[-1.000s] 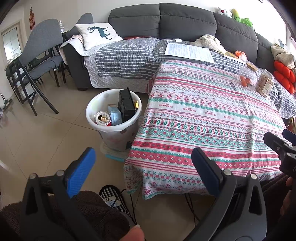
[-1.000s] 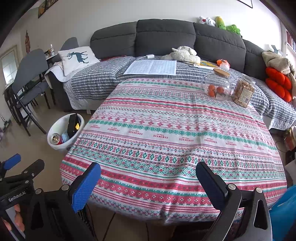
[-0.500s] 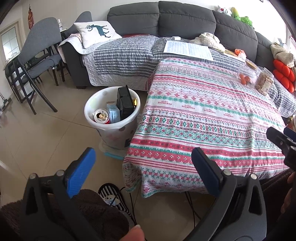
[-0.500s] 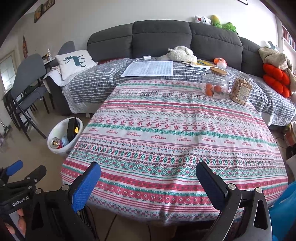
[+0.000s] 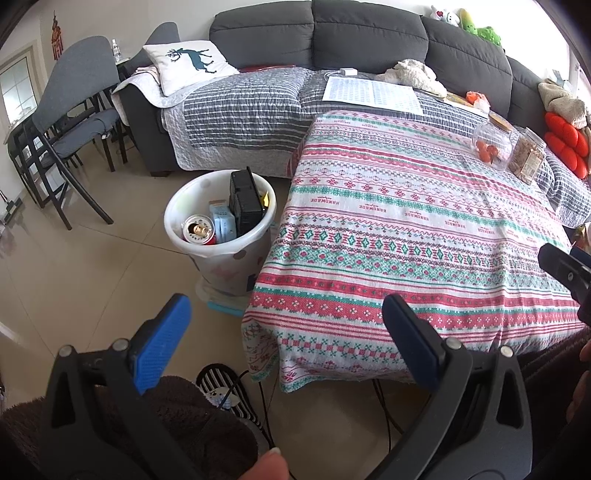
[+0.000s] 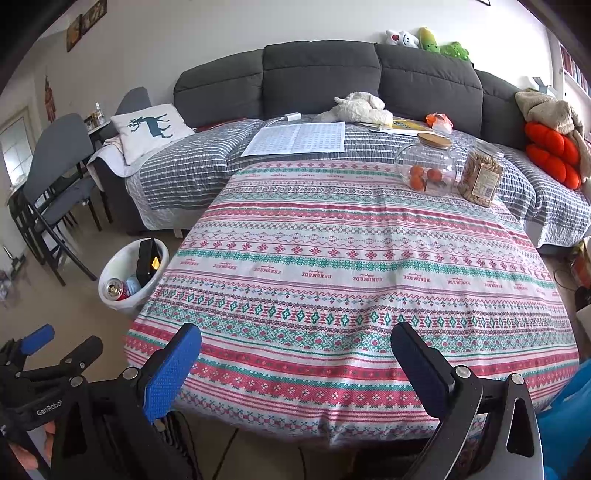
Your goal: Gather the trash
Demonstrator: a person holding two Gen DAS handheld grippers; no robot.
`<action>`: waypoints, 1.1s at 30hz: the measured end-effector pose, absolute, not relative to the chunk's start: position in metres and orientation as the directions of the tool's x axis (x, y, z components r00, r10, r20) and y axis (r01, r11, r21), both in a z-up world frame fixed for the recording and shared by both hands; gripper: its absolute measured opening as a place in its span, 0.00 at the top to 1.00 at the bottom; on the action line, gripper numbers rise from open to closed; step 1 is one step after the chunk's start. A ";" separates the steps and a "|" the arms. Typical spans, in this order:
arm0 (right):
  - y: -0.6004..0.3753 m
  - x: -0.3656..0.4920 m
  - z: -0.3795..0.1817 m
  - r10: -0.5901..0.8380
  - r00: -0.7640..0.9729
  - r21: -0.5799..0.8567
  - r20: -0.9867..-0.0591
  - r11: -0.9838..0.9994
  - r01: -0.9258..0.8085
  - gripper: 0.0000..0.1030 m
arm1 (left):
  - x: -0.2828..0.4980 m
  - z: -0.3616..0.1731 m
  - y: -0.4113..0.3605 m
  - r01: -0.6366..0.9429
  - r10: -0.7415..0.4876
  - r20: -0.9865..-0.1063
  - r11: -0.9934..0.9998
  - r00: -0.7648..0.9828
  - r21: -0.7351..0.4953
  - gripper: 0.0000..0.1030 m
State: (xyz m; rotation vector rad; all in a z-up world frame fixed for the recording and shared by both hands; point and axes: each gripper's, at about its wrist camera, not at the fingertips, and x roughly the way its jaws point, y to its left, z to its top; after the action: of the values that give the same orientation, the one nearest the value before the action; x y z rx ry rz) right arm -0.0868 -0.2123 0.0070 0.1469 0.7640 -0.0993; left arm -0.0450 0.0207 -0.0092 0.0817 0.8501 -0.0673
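Trash already fills the white bin (image 5: 207, 254) at my left claw's eleven o'clock: a can (image 5: 198, 229), a carton (image 5: 224, 224), a black box (image 5: 245, 203). My left claw (image 5: 286, 334) and right claw (image 6: 295, 363) are both spread wide, pinching nothing. On the tablecloth (image 6: 351, 266) only two jars (image 6: 428, 166) remain, at one o'clock; I judge collecting nearly finished.

A dark grey sectional sofa (image 6: 321, 77) stands against a white wall (image 6: 221, 33), its seat covered by a grey striped quilt (image 5: 240, 107). A reindeer-print pillow (image 6: 149, 127) leans at its left end. Grey folding chairs (image 5: 70, 110) stand on the beige tiled floor (image 5: 74, 273). Daylight enters through a window (image 5: 16, 88) at far left.
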 end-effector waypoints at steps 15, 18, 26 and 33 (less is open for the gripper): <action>-0.209 -0.085 0.006 -0.045 0.715 0.083 -0.698 0.986 0.143 0.00 | -0.046 -0.007 0.024 0.082 -0.025 -0.753 0.996 0.658 0.038 0.00; -0.210 -0.086 0.006 -0.044 0.717 0.089 -0.696 0.985 0.146 0.00 | -0.045 -0.007 0.025 0.079 -0.026 -0.753 0.996 0.657 0.035 0.00; -0.207 -0.085 0.006 -0.047 0.716 0.075 -0.696 0.988 0.138 0.00 | -0.045 -0.007 0.026 0.086 -0.030 -0.755 0.996 0.655 0.035 0.00; -0.207 -0.082 0.004 -0.039 0.712 0.087 -0.701 0.986 0.139 0.00 | -0.044 -0.007 0.026 0.086 -0.042 -0.760 0.996 0.648 0.019 0.00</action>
State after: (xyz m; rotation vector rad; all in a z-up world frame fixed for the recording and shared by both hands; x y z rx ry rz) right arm -0.0823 -0.2073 0.0042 0.1369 0.7729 -0.0991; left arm -0.0440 0.0261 -0.0068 0.0549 0.8627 -0.0728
